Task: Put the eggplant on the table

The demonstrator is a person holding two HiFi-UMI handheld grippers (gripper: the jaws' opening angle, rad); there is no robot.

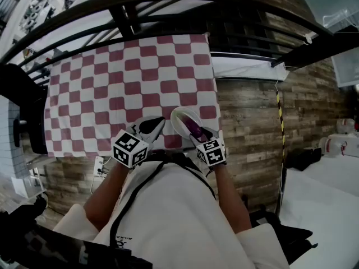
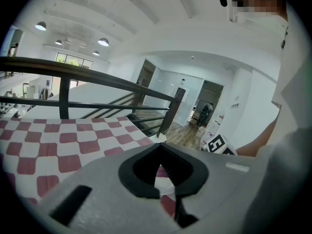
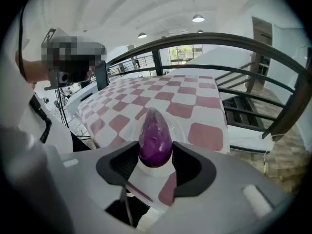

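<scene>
Glossy, smooth purple eggplant (image 3: 155, 135), tapered to a rounded tip, clamped between the right tongs (image 3: 156, 156), over a white oval plate (image 1: 178, 119) at the table's near edge. Left tongs (image 2: 158, 150) closed on nothing. Table (image 1: 129, 77) under red-and-white checked cloth; dark curved metal railing (image 3: 234, 40) beyond, wood-plank floor (image 1: 252, 122) below.

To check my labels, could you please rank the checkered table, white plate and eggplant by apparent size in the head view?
Largest to smallest:
1. checkered table
2. white plate
3. eggplant, which is partly hidden
</scene>
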